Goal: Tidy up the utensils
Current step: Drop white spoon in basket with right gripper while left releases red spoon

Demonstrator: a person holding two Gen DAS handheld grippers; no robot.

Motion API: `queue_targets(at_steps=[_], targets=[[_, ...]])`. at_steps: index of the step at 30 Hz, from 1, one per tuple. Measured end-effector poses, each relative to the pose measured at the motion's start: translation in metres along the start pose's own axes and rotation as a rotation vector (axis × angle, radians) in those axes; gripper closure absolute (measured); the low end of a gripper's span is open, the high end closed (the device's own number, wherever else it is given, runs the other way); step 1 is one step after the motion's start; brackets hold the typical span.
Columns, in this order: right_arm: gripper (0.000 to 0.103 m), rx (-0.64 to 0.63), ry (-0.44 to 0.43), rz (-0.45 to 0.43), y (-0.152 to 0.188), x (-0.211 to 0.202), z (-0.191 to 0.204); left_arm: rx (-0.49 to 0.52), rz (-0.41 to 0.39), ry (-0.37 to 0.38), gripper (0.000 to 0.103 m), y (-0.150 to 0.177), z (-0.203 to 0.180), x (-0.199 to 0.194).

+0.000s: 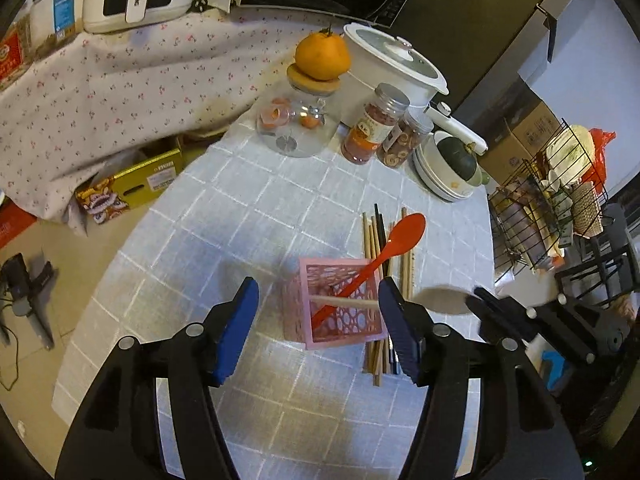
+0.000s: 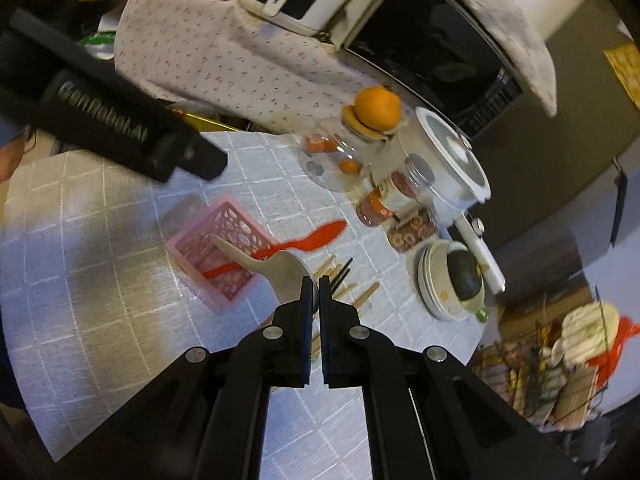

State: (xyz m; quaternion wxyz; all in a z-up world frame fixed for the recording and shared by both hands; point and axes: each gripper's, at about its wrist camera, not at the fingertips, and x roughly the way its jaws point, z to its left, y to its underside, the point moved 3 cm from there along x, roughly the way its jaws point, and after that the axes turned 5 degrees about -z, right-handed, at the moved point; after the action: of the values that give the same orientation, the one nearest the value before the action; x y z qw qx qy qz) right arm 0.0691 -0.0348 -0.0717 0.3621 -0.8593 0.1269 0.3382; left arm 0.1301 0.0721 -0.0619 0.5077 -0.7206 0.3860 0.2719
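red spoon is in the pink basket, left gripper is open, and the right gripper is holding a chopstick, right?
One thing is off: the right gripper is shut on a beige spoon, not a chopstick, as the right wrist view shows. The chopsticks lie on the table. The red spoon is in the pink basket, and the left gripper is open.

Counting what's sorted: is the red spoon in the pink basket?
In: the red spoon handle stands inside the pink basket, bowl leaning over its rim.

spoon (image 1: 370, 266) in basket (image 1: 336, 304) | chopsticks (image 1: 374, 232) on table (image 1: 240, 208) beside basket
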Motion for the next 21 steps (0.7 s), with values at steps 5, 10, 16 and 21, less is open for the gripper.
queue_targets(at_steps=[5,10,16,21], targets=[[0.099,-0.002,-0.021,-0.027,-0.019,0.006,-0.003,-0.032,0.020,0.033,0.044,-0.001,0.004,0.000],[0.099,0.060,-0.065,-0.067,-0.031,0.008,-0.013,-0.050,0.022,0.053,0.044,-0.002,0.006,-0.002],[0.099,0.162,-0.120,-0.125,-0.034,0.010,-0.024,-0.079,0.041,0.063,0.044,0.000,0.008,0.002],[0.087,0.349,-0.143,-0.159,-0.025,0.000,-0.058,-0.068,0.035,0.072,0.044,0.000,0.005,0.000]])
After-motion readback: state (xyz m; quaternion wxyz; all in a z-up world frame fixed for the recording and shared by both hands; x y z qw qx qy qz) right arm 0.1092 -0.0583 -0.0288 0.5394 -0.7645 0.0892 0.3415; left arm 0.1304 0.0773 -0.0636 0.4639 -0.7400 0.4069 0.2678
